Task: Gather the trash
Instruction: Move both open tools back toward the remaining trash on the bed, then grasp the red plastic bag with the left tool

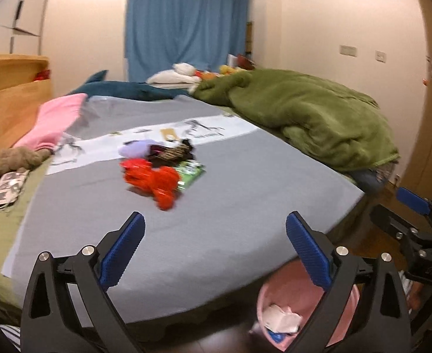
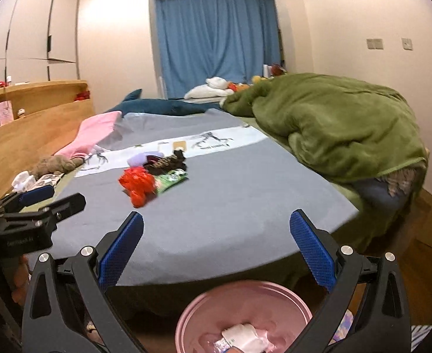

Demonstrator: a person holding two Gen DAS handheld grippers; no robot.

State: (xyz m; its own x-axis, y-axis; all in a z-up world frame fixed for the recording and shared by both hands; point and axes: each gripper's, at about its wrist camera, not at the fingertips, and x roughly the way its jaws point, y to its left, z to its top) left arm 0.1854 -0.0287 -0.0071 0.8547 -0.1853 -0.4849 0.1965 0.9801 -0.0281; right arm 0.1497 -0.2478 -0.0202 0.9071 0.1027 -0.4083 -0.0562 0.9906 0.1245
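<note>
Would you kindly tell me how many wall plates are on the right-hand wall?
2: a wider beige wall plate nearer the blue curtain, and a smaller square wall plate beside it, farther from the curtain. Others may be out of view.

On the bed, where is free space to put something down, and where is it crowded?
Free: the grey sheet between the trash pile and the bed's near edge, and from the pile towards the green blanket. Crowded: the pile mid-bed and the left edge by the brown plush.

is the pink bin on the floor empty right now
No, the pink bin already holds crumpled white wrappers at its bottom.
</note>
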